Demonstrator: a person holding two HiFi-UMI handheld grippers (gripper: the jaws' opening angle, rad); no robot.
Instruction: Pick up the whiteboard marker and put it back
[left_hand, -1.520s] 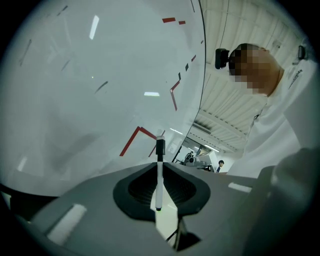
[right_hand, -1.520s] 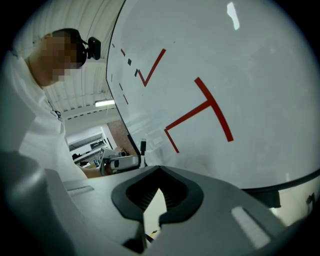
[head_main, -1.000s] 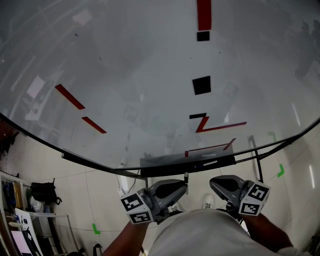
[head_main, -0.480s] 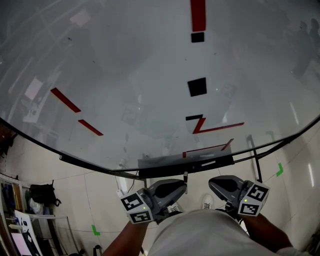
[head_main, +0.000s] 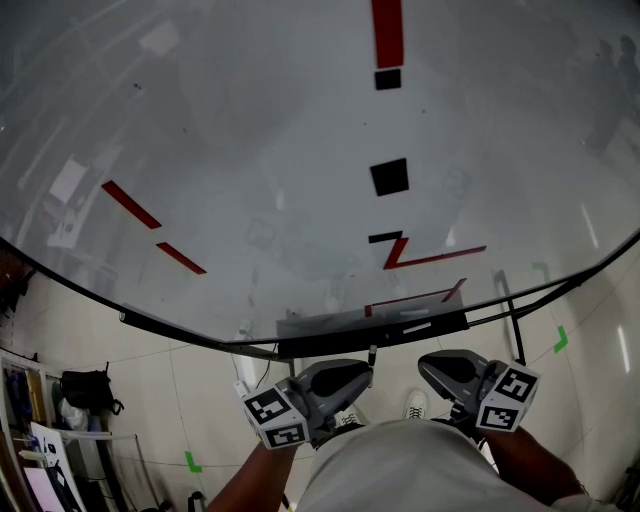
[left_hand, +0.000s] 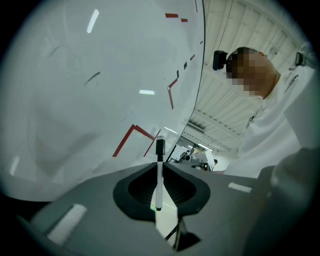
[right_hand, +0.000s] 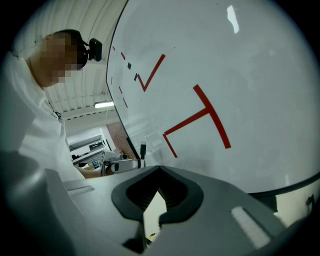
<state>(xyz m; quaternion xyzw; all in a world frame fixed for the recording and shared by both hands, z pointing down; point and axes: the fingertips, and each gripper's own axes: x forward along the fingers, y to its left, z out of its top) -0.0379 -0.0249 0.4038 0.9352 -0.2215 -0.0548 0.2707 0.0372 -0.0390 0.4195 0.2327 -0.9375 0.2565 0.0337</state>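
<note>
Left hand-held gripper: jaws closed narrow on the whiteboard marker; held low in the head view, close to the person's body; marker cube at its rear
Whiteboard marker: thin white barrel pinched between the jaw pads; black cap end standing out beyond the jaw tips, towards the whiteboard; in the head view only its dark tip shows, just below the tray
Right hand-held gripper: jaw tips together with nothing between them; pale floor showing through the gap behind the tips; beside the left one in the head view, the two apart
Whiteboard: fills the upper part of the head view; red strokes and black squares on it; glossy, with reflections
Tray: dark ledge along the board's lower edge; a small pale object lies on it, too small to identify
Floor: pale tiles; green tape marks
</note>
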